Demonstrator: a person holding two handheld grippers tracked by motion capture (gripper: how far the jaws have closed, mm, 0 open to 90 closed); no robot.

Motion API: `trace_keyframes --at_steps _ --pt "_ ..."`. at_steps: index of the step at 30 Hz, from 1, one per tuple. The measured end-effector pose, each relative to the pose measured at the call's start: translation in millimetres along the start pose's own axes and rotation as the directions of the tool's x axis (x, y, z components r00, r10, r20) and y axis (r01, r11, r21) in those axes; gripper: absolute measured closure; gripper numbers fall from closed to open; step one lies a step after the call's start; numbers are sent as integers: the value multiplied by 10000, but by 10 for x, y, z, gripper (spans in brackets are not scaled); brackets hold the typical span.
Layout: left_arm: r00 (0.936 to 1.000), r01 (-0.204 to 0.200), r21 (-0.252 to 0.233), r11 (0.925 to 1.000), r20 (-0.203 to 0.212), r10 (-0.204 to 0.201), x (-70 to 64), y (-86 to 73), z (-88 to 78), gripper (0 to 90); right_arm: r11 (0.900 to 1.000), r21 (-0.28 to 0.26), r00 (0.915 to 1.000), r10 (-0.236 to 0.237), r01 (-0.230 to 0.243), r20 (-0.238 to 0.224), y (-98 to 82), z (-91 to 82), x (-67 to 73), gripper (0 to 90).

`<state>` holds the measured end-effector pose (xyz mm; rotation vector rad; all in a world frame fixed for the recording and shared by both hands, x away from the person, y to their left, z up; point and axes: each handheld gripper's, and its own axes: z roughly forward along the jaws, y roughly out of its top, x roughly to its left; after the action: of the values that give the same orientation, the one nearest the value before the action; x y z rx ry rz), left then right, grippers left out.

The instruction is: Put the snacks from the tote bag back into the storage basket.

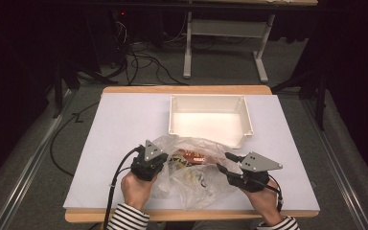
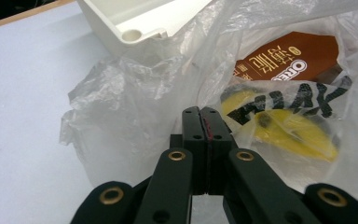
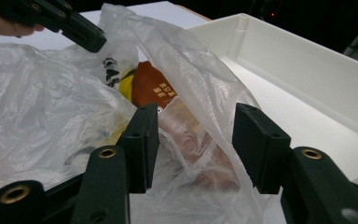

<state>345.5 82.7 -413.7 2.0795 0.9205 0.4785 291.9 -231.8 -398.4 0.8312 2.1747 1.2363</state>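
Note:
A crumpled clear plastic bag (image 1: pixel 191 178) lies near the table's front edge, just in front of a white bin (image 1: pixel 172 115). Inside it I see a brown snack packet (image 2: pixel 284 58) and a yellow packet with black lettering (image 2: pixel 289 128). My left gripper (image 1: pixel 166 158) is at the bag's left side, its jaws pressed together on a fold of the film (image 2: pixel 135 107). My right gripper (image 3: pixel 196 121) stands open at the bag's right side, a sheet of the film (image 3: pixel 200 84) running between its jaws without being pinched. In the right gripper view the left gripper (image 3: pixel 91 42) holds the bag's edge up.
The empty white bin's near rim (image 2: pixel 135 32) touches the bag, and its side wall (image 3: pixel 307 70) runs along the right. The white tabletop (image 1: pixel 124 129) stretches bare to the left. Behind the table, cables (image 1: pixel 143 62) and a frame stand on the floor.

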Motion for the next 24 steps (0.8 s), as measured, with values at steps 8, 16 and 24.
trace_keyframes --at_steps 8,16,24 --pt "9999 92 29 10000 61 -92 16 33 60 900 9955 902 9978 -235 291 -628 -20 266 59 504" --pt "9999 100 88 9999 113 -101 36 39 90 900 9758 2147 9961 -247 425 -851 -117 571 -29 764" --pt "9999 87 86 9999 51 -88 54 35 93 900 9741 2238 9968 -161 333 -781 -191 460 -128 900"
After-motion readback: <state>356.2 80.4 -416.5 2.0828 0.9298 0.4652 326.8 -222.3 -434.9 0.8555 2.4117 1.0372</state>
